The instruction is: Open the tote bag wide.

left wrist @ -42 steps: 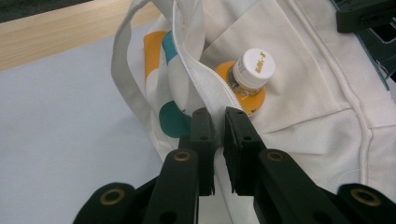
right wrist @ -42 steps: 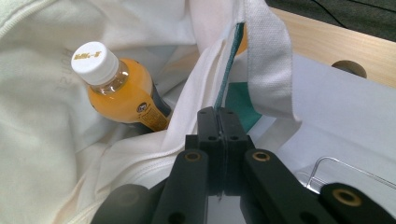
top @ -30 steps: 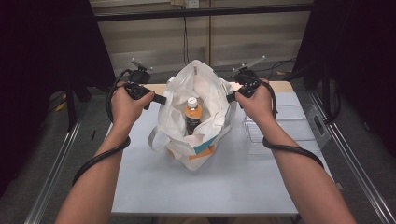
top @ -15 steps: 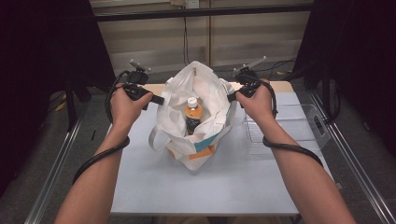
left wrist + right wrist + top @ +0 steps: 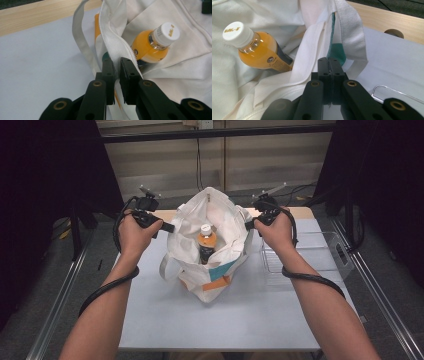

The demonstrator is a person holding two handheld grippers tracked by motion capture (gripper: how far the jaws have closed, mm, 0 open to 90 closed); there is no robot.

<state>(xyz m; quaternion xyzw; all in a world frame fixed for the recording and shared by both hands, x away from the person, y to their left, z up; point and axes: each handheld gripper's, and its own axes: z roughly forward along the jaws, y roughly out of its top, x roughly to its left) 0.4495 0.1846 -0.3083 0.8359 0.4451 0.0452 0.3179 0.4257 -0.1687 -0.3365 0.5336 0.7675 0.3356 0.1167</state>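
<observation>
Pinching opposite rims of the white cloth tote bag (image 5: 207, 255) near the table's (image 5: 150, 320) far edge, left gripper (image 5: 167, 227) and right gripper (image 5: 248, 224) clamp shut on fabric; bare tabletop lies nearer.

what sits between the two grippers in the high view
The white tote bag, pinched at each side of its mouth by the left gripper and right gripper, with an orange bottle standing inside.

High cam above table facing forward-down, 2 gripper cams close-up from opposite sides, all share bag (image 5: 207, 245) mouth
</observation>
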